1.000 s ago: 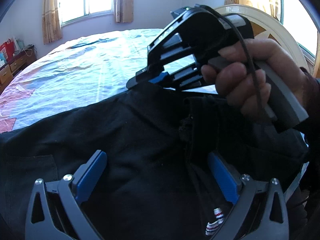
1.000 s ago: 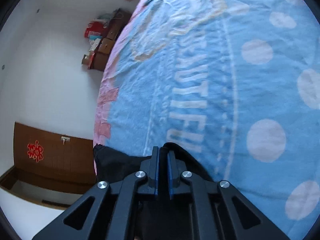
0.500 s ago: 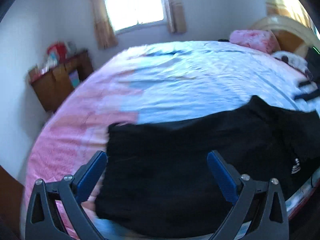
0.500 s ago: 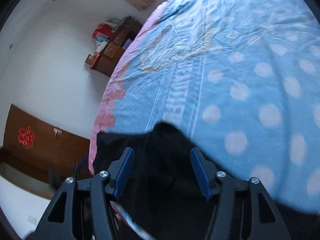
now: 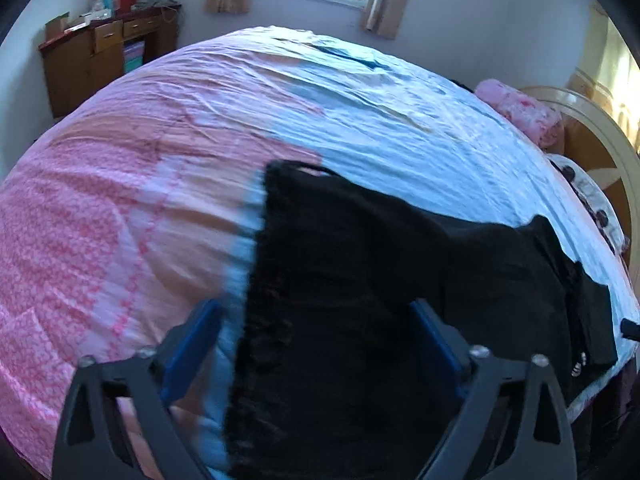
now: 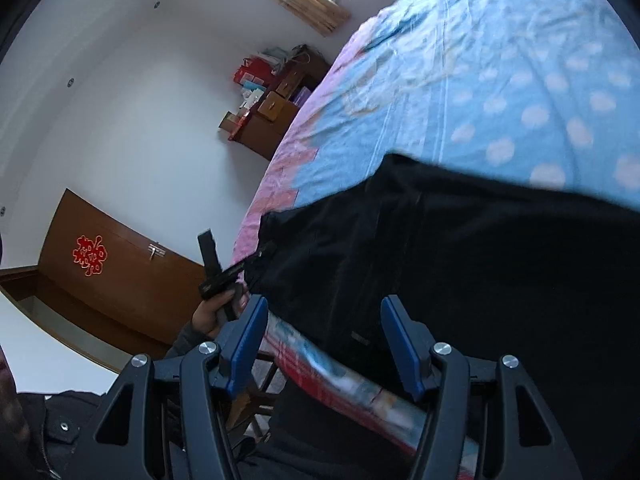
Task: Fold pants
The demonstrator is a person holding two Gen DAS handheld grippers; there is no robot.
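The black pants [image 5: 360,264] lie flat along the near edge of the bed, one end reaching up onto the sheet. My left gripper [image 5: 316,344] is open and empty, held above the pants' left part. The pants also fill the right of the right wrist view [image 6: 460,248]. My right gripper [image 6: 322,344] is open and empty, above the pants near the bed edge. In the right wrist view the left gripper [image 6: 224,268] shows held in a hand at the pants' far end.
The bed sheet [image 5: 140,184] is pink on the left and light blue [image 5: 400,128] further right, with white dots [image 6: 520,92]. A pink pillow [image 5: 520,112] and wooden headboard [image 5: 592,148] are at right. A wooden cabinet [image 5: 108,56] stands by the wall; a brown door [image 6: 108,264] is behind.
My right gripper was shut on the pants a second ago and has opened and pulled back. My left gripper has swung left and lifted away; the pants now lie spread on the bed.
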